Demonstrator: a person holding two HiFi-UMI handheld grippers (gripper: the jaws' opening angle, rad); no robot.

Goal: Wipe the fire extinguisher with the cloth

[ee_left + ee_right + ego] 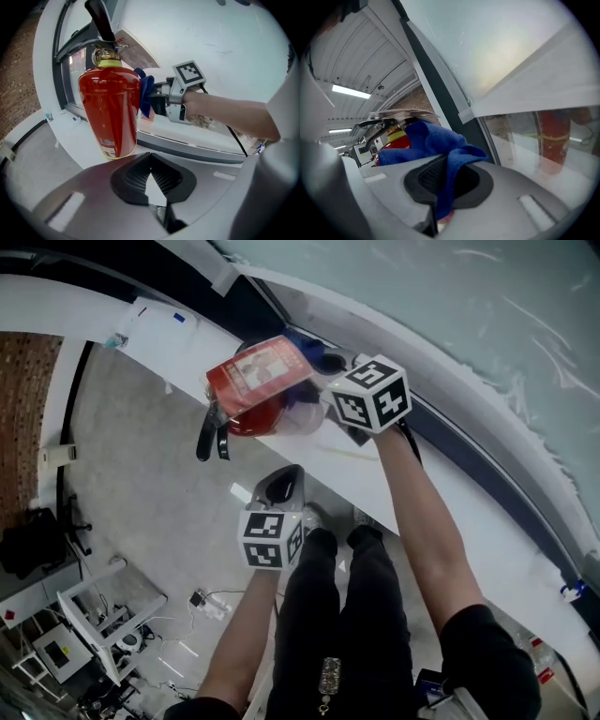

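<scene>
Your right hand-held gripper (445, 180) is grasping the crumpled blue napped cloth (433, 140). The fabric is pinched between the jaws' ribbed black pads and bunches ahead of them. That bunch touches the upper side of the glossy red cylindrical fire extinguisher (110, 110), which stands upright on the smooth white window sill (65, 136), close to the glass.

Your left hand-held gripper (151, 171) is clenched on nothing. It sits low in front of the extinguisher's base, apart from it.

To wipe well:
- Keep the loose bunch, not the hard jaw tips, against the curved wall.
- Stroke along the cylinder from shoulder to base, then work round it in overlapping bands.
- Press lightly. A tall, narrow body on a slick sill will probably slide or tip under a sideways push, so consider bracing it with the left hand-held gripper.

The painted shell is hard and reflective, so the soft cloth should glide. The black lever handle (99, 18) and yellowish collar (108, 60) form tight recesses that likely need a folded edge.
</scene>
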